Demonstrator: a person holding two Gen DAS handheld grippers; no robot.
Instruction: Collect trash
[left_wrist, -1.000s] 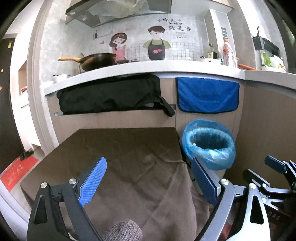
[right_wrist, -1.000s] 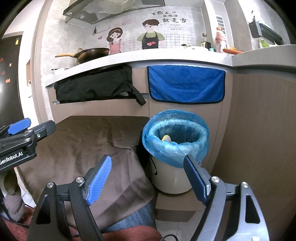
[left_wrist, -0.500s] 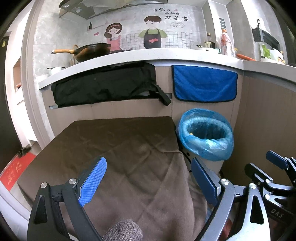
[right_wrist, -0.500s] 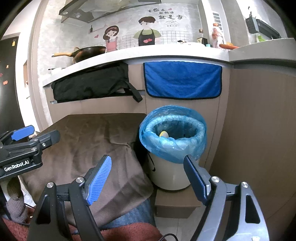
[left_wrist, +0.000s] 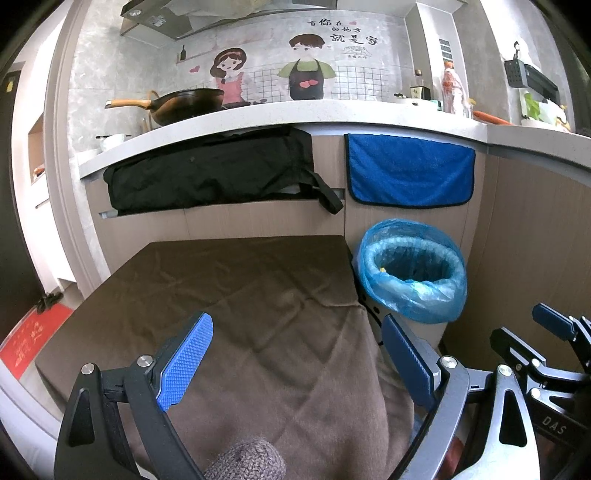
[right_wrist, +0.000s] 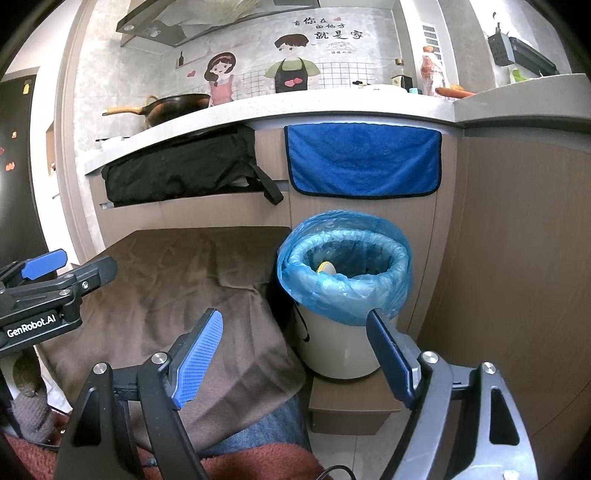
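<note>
Nothing moved: both tools (left_wrist: 295, 354) (right_wrist: 295, 350) hover agape, empty.

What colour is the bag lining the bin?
Light blue bin bag, seen best in the right wrist view.

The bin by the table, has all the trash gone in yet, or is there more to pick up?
Done: the bin already holds a few scraps, one yellow. In hand: nothing; the left gripper and right gripper are both open and empty. Left: no trash shows on the brown cloth over the table, so collecting looks about finished, though floor beyond these views is unseen.
</note>
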